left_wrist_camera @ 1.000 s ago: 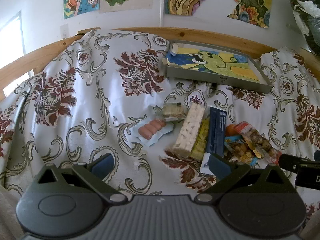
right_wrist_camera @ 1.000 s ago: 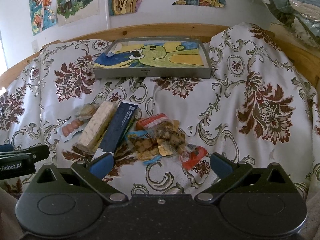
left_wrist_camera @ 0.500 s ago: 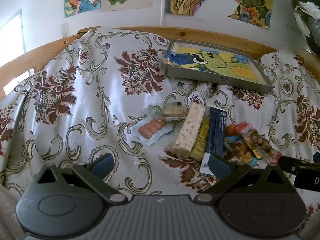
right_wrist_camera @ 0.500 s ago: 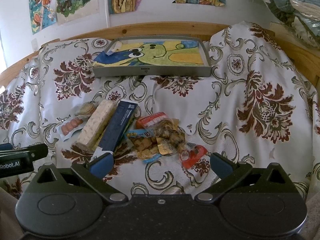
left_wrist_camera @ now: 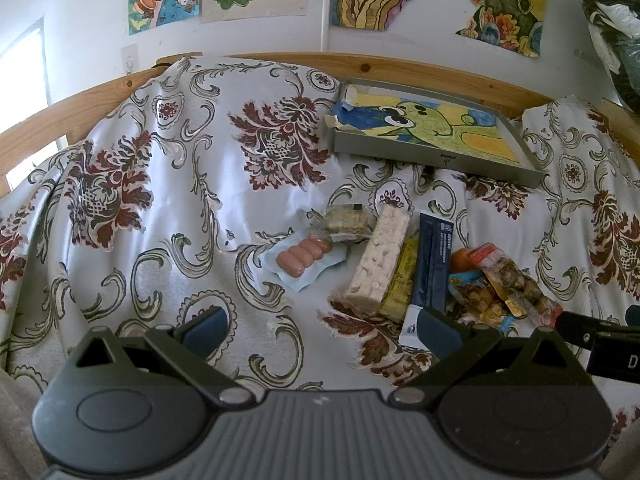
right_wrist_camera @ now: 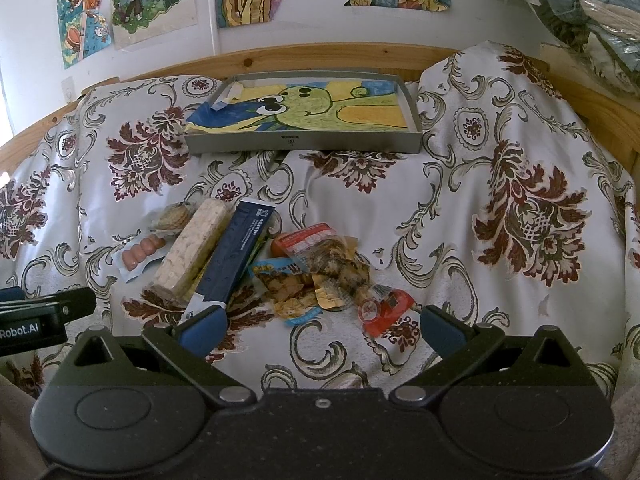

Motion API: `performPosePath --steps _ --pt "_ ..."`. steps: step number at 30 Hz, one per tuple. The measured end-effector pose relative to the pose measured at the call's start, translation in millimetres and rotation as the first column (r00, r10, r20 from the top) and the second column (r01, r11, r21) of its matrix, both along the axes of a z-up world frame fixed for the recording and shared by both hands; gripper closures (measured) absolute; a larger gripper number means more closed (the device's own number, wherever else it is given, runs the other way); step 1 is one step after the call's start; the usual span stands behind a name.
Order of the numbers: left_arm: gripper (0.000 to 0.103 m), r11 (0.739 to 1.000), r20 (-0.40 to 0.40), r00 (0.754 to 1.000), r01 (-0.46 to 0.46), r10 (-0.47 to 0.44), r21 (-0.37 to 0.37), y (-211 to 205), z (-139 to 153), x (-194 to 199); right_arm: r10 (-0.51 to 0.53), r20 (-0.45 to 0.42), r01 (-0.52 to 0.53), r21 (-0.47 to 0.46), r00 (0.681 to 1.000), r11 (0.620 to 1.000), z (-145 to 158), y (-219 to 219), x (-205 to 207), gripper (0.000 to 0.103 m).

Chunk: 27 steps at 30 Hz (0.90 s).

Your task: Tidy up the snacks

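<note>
Nearest, the left tongs (left_wrist_camera: 318, 326) and the right tongs (right_wrist_camera: 320, 324) both hang spread wide over the patterned cloth (right_wrist_camera: 500, 208), with nothing between their blue pads. Each shows at the edge of the other's view, side by side and apart.

Just beyond the tips lies the heap of snacks. A red-and-white packet (right_wrist_camera: 384, 308) sits closest to the right tongs, touching a cluster of clear bags of brown pieces (right_wrist_camera: 320, 272). To the left, a long dark blue packet (right_wrist_camera: 236, 256) leans against a pale puffed-rice bar (right_wrist_camera: 196, 248), with a yellow wrapper (left_wrist_camera: 400, 276) wedged between them in the left view. Further left, a pack of small sausages (left_wrist_camera: 304, 258) lies partly under a small biscuit packet (left_wrist_camera: 346, 220).

The cloth left of the sausages and right of the heap lies bare, though wrinkled and humped.

Beyond the heap, well apart, a grey tray (right_wrist_camera: 304, 144) lined with a green cartoon drawing rests near the wooden rail (right_wrist_camera: 360, 54). Behind it rises a white wall with coloured drawings (right_wrist_camera: 132, 0).
</note>
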<state>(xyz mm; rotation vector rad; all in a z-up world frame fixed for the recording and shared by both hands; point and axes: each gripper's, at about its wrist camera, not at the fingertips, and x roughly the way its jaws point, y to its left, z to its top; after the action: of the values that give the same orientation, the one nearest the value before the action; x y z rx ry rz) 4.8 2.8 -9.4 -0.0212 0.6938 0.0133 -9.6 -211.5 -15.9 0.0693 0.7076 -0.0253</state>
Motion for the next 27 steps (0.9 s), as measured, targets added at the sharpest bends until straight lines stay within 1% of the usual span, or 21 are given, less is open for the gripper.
performPosePath --steps 18,22,27 --pt "0.000 1.000 -0.005 1.000 -0.001 0.001 0.000 0.0 -0.9 -0.2 -0.006 0.002 0.006 0.001 1.000 1.000 -0.5 0.1 -0.6 0.001" --pt "0.000 1.000 -0.022 1.000 -0.002 0.002 -0.011 1.3 0.0 2.2 -0.022 0.024 0.021 0.034 0.999 0.999 1.5 -5.7 -5.1 0.001" --pt "0.000 1.000 -0.037 0.999 0.001 -0.001 -0.016 5.7 8.3 8.4 -0.047 0.059 0.043 0.077 0.997 0.996 12.6 -14.7 -10.4 0.001"
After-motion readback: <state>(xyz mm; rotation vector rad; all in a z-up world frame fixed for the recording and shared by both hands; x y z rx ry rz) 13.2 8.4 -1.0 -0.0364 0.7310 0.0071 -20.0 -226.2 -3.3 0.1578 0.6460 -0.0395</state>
